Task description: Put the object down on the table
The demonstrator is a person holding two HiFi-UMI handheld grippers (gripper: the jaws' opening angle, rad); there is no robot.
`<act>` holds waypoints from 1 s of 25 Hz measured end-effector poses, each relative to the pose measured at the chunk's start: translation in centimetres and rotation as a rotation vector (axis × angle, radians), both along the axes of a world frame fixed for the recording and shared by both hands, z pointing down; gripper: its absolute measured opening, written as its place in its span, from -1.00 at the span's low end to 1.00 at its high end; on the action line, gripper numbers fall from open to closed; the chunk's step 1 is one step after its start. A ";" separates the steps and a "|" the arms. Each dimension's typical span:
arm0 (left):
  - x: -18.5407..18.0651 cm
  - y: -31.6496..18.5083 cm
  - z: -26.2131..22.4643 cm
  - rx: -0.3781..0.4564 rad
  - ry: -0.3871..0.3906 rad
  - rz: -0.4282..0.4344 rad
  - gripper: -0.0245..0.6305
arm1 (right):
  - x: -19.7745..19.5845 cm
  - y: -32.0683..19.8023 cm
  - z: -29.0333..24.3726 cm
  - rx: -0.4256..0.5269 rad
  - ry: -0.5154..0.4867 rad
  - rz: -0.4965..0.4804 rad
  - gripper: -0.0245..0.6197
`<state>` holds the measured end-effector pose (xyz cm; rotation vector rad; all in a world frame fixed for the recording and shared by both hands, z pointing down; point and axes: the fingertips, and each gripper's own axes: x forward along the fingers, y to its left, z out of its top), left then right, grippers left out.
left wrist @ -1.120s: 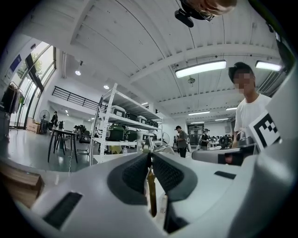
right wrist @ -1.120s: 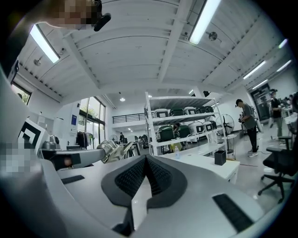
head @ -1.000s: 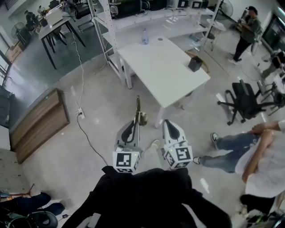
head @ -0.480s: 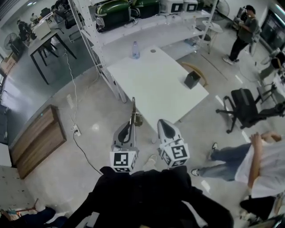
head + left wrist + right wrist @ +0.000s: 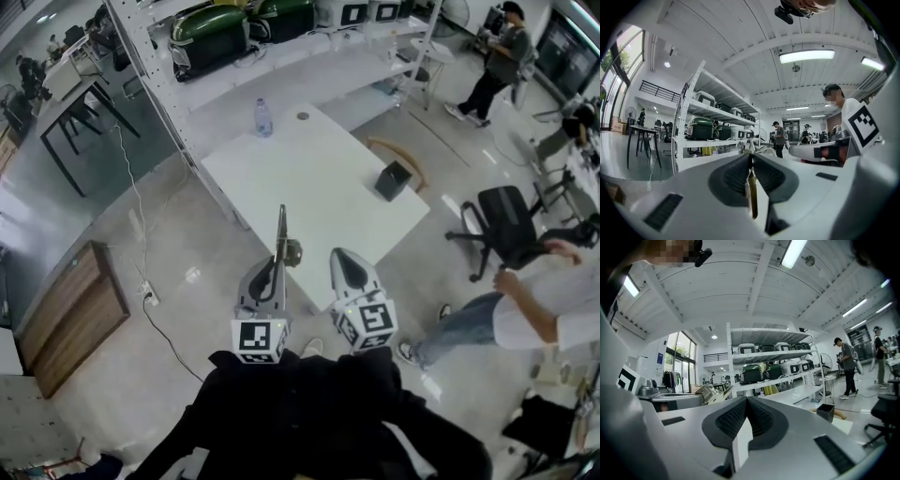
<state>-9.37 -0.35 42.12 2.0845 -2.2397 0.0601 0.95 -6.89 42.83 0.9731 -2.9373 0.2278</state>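
My left gripper is shut on a thin long metal tool that sticks out forward past the jaws, with a small knob beside it. In the left gripper view the jaws pinch the tool's brass-coloured strip edge-on at the left gripper. My right gripper is beside the left one, shut and empty, and the right gripper shows its pads pressed together. Both hang at the near edge of the white table.
On the table stand a water bottle, a black box and a small round item. Shelf racks with green cases lie behind. A black office chair, a seated person and a wooden cabinet flank it.
The view has moved toward the table, which now lies closer under the gripper tips. Both grippers keep their places side by side and the left one still holds the tool.
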 end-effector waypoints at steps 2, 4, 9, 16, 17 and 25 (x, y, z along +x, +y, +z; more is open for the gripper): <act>-0.2 -1.0 0.3 -0.010 -0.018 0.022 -0.83 | -0.4 -0.9 0.3 -0.010 0.004 0.012 -0.92; -0.8 -2.2 0.6 -0.015 -0.020 0.040 -0.83 | -1.2 -1.7 0.6 -0.018 0.011 0.023 -0.92; -3.2 -6.1 1.2 -0.031 -0.020 0.103 -0.83 | -3.3 -4.4 1.6 -0.035 0.033 0.064 -0.92; -5.2 -10.5 1.7 -0.086 0.018 0.177 -0.83 | -4.7 -7.9 2.0 -0.080 0.037 0.161 -0.92; -5.2 -10.8 2.0 -0.098 0.017 0.189 -0.83 | -4.6 -8.1 2.3 -0.090 0.039 0.173 -0.92; -6.5 -13.9 4.7 -0.142 0.006 0.248 -0.83 | -5.5 -10.6 4.5 -0.113 0.054 0.234 -0.92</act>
